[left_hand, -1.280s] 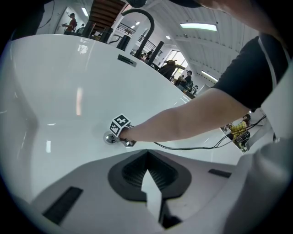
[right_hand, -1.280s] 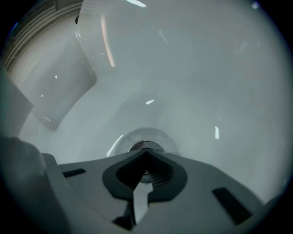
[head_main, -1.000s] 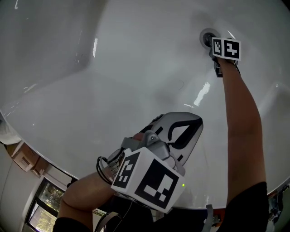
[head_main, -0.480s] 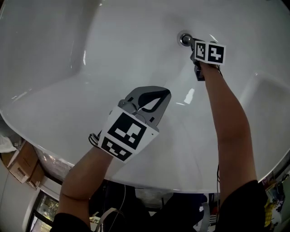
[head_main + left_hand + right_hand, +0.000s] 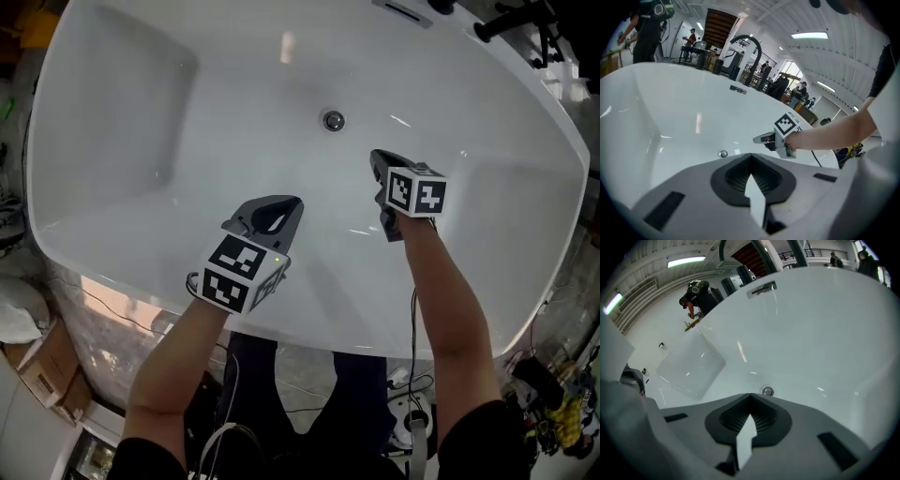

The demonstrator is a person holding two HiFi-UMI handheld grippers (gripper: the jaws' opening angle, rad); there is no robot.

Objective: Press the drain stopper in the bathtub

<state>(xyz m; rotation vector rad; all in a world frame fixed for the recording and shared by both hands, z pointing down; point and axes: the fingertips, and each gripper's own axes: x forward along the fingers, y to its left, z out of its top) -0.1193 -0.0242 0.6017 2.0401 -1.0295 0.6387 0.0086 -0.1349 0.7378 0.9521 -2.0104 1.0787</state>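
As it sits on the bathtub (image 5: 141, 187) floor, drain stopper (image 5: 333, 120): untouched, toward twelve o'clock.
Left gripper (image 5: 296, 201): seven o'clock of stopper, jaws pressed together, empty.
Right gripper (image 5: 374, 155): five o'clock of stopper, jaws pressed together, empty.

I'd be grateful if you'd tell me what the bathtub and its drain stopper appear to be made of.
The bathtub looks like glossy white acrylic or enamel. Sharp light streaks reflect off its smooth, seamless curves, though the look alone cannot settle which it is. The drain stopper seems to be polished, chrome-like metal: a small silvery disc with a bright ring, darker than the white surface around it.
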